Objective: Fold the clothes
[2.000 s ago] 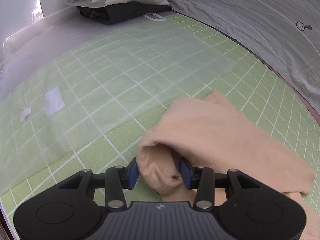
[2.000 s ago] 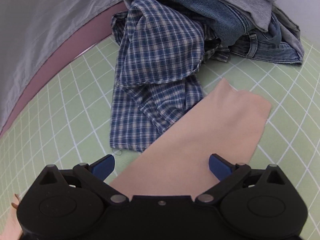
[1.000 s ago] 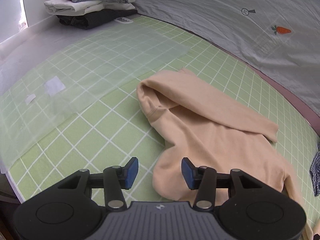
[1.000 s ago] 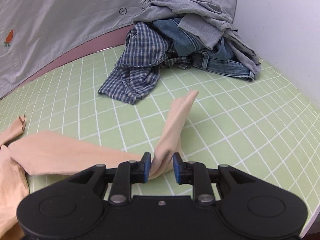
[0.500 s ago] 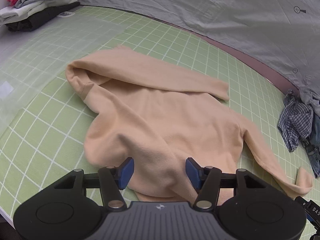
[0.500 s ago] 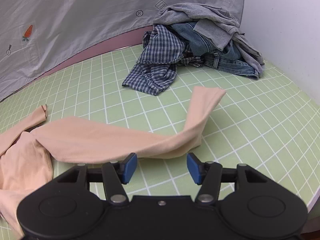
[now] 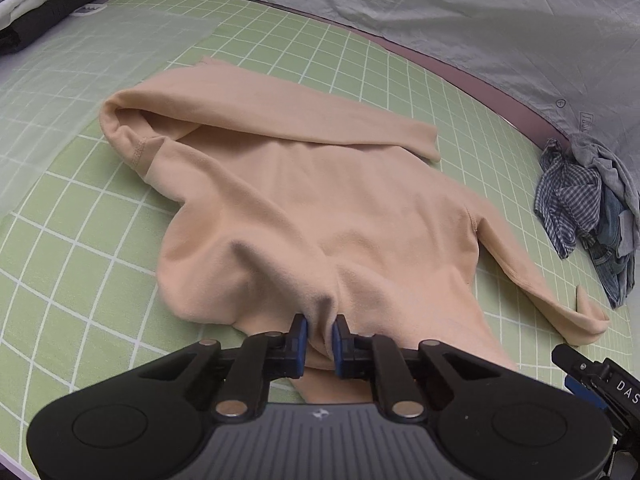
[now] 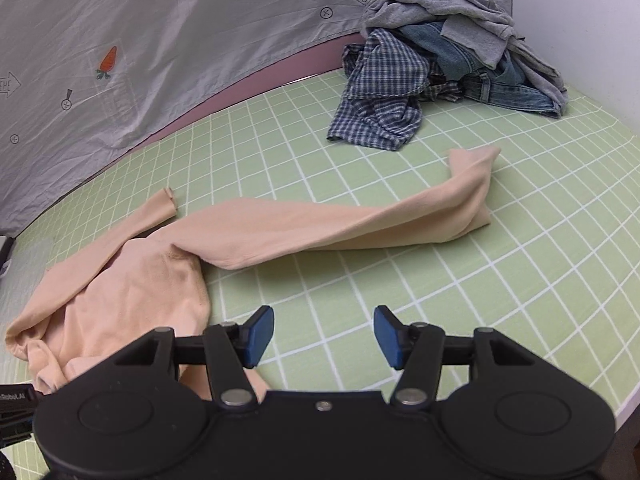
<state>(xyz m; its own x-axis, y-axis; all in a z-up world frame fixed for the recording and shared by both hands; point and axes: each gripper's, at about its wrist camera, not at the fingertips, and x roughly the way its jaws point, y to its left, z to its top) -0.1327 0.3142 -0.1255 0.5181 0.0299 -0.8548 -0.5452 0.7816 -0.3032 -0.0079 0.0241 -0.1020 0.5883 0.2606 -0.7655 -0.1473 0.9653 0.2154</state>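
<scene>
Left tongs (image 7: 319,334) newly pinching sweater (image 7: 304,196)

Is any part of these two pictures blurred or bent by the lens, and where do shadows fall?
Left wrist view: sharp; the mat grid lines bow outward, and soft shadow sits in the peach top's pinched fold. Right wrist view: same bowing, corners go dark, the sleeve looks slightly soft, with faint shadow under its raised cuff.
</scene>
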